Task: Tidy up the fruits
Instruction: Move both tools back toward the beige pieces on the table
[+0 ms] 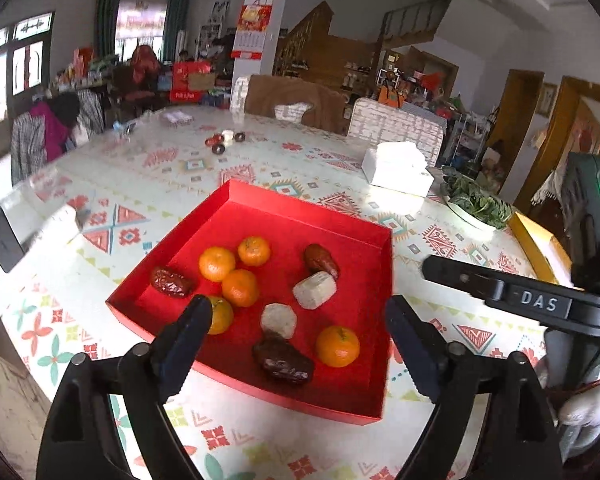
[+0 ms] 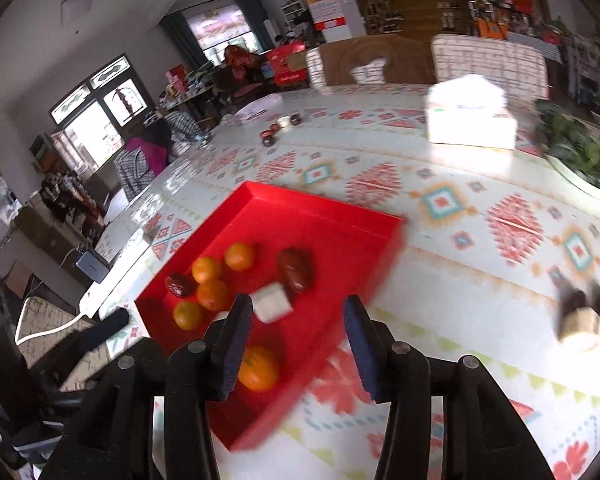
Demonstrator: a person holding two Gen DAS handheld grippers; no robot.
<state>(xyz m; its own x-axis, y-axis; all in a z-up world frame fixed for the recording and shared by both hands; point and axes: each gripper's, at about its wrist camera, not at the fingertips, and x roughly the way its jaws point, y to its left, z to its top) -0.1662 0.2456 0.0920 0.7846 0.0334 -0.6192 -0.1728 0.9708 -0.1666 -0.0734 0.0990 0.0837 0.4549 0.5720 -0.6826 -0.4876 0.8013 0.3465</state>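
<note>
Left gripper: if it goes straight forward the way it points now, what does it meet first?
Probably the pale cut piece in the red tray, between the open left gripper fingers; the dark date lies just below. Depth is unclear.

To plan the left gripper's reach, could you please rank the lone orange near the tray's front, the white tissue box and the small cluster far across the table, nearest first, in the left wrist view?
1. Lone orange: in the red tray, near the left gripper, right of centre.
2. White tissue box: beyond the tray, to the right.
3. Small cluster: far across the table.
</note>
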